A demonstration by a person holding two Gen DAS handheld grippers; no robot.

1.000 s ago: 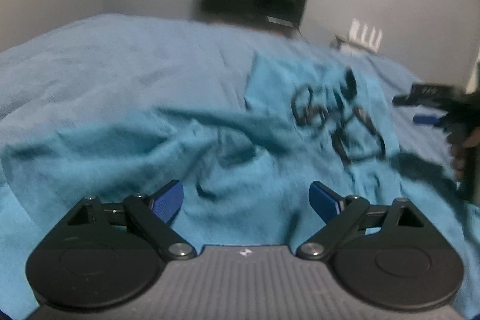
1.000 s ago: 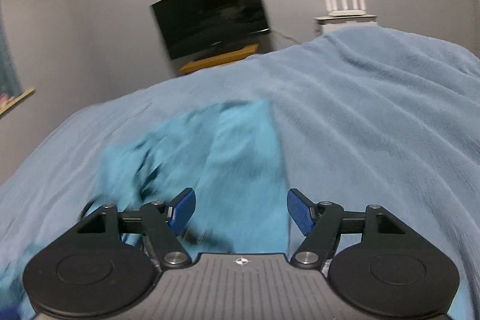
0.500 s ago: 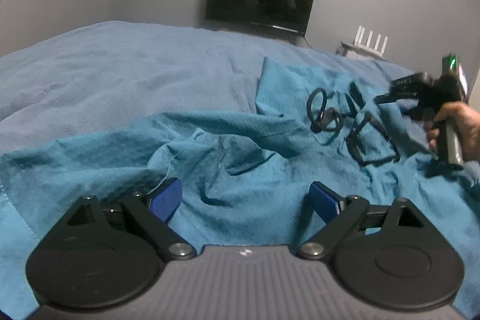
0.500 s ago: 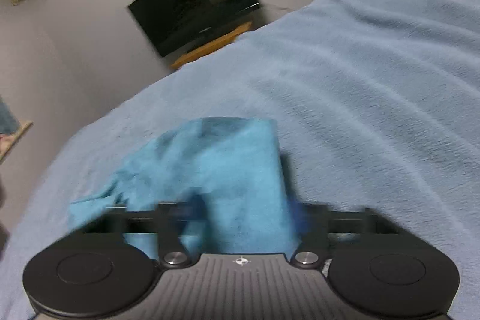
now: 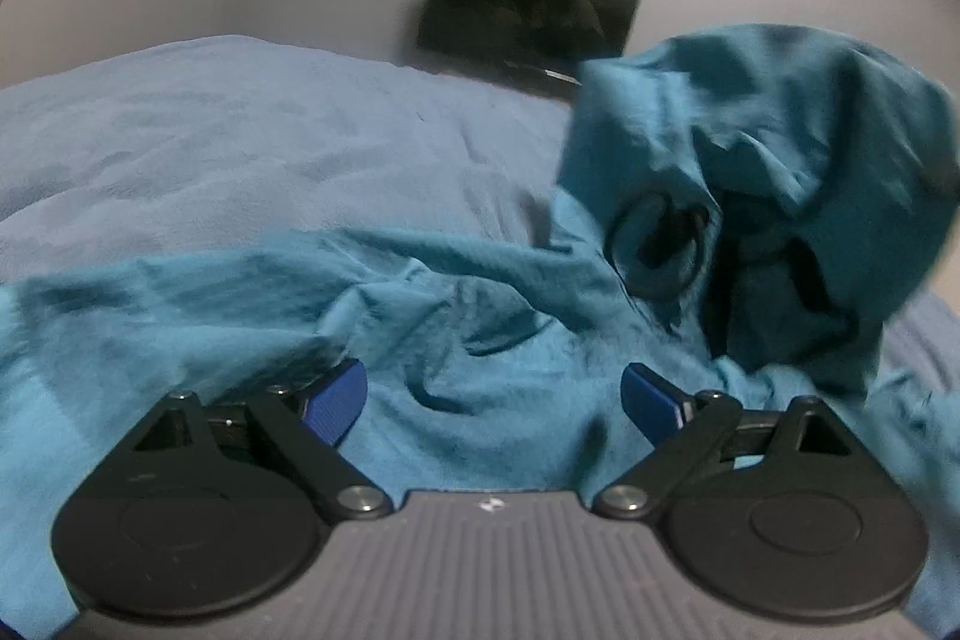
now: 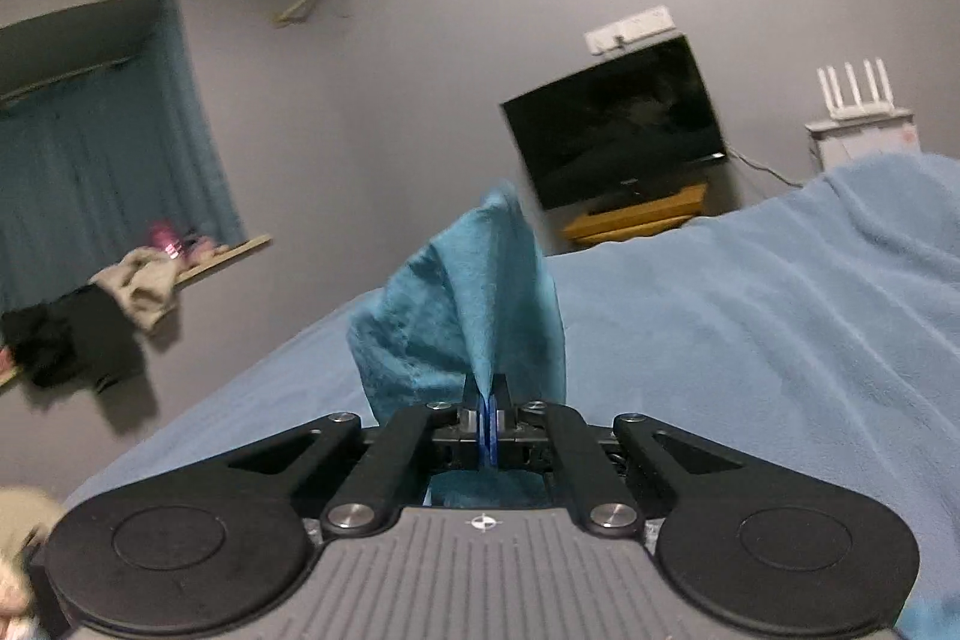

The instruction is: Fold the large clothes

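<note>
A teal T-shirt (image 5: 456,316) with a black print lies crumpled on the blue bed cover (image 5: 240,130). Its right part (image 5: 780,172) is lifted up in the air in the left wrist view. My left gripper (image 5: 492,394) is open, low over the shirt's near folds, with cloth lying between and under its blue fingers (image 5: 336,397). My right gripper (image 6: 487,415) is shut on a bunch of the teal T-shirt (image 6: 474,304) and holds it raised above the bed, tilted upward toward the wall.
A dark TV (image 6: 612,118) on a wooden stand (image 6: 636,214) is at the far wall, with a white router (image 6: 858,100) to its right. A shelf with clothes (image 6: 132,280) and a curtained window (image 6: 102,172) are on the left. The blue bed cover (image 6: 750,316) spreads to the right.
My right gripper shut on the shirt's edge and lifted it up off the bed, tilting upward. The shirt's right part rose with it. My left gripper stayed open and low.
</note>
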